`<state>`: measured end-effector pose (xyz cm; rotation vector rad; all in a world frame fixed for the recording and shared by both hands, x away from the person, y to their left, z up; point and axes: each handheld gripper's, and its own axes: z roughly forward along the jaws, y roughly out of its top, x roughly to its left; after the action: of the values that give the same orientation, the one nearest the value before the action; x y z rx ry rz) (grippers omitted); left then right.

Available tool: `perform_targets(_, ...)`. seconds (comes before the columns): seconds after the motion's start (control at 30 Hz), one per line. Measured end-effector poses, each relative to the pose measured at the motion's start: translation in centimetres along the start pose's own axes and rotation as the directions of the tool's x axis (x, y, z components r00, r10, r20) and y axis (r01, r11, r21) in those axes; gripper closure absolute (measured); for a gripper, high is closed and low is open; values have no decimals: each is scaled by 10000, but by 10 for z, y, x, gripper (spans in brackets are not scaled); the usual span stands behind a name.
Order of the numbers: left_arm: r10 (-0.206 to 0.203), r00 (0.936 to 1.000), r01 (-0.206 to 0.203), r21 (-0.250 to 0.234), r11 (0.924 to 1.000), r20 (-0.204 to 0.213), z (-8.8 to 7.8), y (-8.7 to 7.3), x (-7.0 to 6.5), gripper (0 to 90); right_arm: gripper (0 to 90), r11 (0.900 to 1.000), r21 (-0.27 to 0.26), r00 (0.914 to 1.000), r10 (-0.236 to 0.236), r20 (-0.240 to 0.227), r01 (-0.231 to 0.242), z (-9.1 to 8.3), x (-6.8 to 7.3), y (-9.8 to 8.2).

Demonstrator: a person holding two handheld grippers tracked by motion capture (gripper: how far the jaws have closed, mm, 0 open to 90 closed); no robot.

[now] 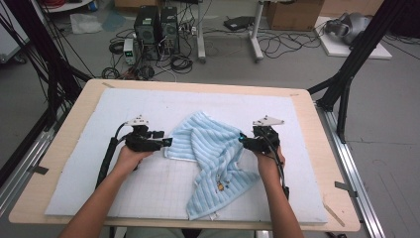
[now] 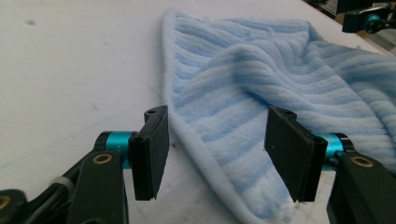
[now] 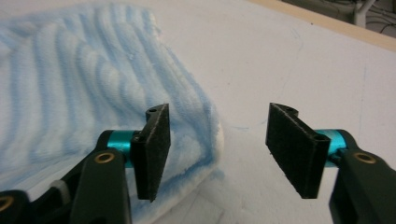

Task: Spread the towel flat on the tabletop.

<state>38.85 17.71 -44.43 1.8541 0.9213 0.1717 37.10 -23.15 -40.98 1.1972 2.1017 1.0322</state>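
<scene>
I see my left gripper [image 2: 212, 149] spread, the blue striped towel's [image 1: 218, 153] hemmed edge lying between its jaws unpinched. My right gripper [image 3: 217, 149] gapes too, the towel's edge just beside its left jaw.

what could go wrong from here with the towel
1. The towel lies crumpled and folded over itself, so the left gripper, open astride its hem, may pinch two layers at once.
2. The right gripper is open with the towel's edge beside one jaw, so closing here may catch only a sliver, or nothing.
</scene>
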Motion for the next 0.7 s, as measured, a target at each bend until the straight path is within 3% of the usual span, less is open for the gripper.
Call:
perform_targets(0.17, 360, 9992, -353, 421, 9985, -175, 10, -1, -11, 344, 350, 9994, -328, 9938, 82, -1110, -119, -21, 1, -17)
perform_targets(0.23, 590, 9976, -563, 717, 9958, -367, 16, -3, -15, 331, 341, 9995, -309, 9926, 5, -1212, -43, -27, 0, -24)
perform_targets(0.3, 1043, 9931, -976, 1157, 9885, -536, 21, -4, -20, 321, 334, 9991, -417, 9935, -79, -1132, 32, -33, -3, -28)
perform_targets(0.37, 1737, 9809, -1595, 1498, 9758, -871, 25, -3, -27, 318, 326, 9982, -585, 9943, 48, -1062, -110, -37, -7, -30)
perform_targets(0.43, 2611, 9584, -2384, 1800, 9543, -1151, 28, -4, -34, 323, 315, 9970, -668, 9938, 327, -1060, -399, -39, -10, -31)
perform_targets(0.47, 2678, 9577, -2471, 1760, 9529, -1050, 27, -4, -35, 346, 316, 9969, -686, 9939, 304, -1057, -378, -39, -11, -32)
perform_targets(0.53, 2857, 9553, -2695, 1735, 9472, -759, 27, -4, -37, 494, 316, 9970, -693, 9942, 271, -1043, -345, -39, -11, -32)
perform_targets(0.63, 2864, 9575, -2756, 1836, 9436, -344, 27, -1, -38, 789, 316, 9978, -617, 9939, 191, -1083, -259, -38, -9, -32)
perform_targets(0.7, 2800, 9592, -2682, 1851, 9454, -403, 27, 1, -35, 825, 317, 9980, -603, 9941, 137, -1080, -203, -37, -8, -32)
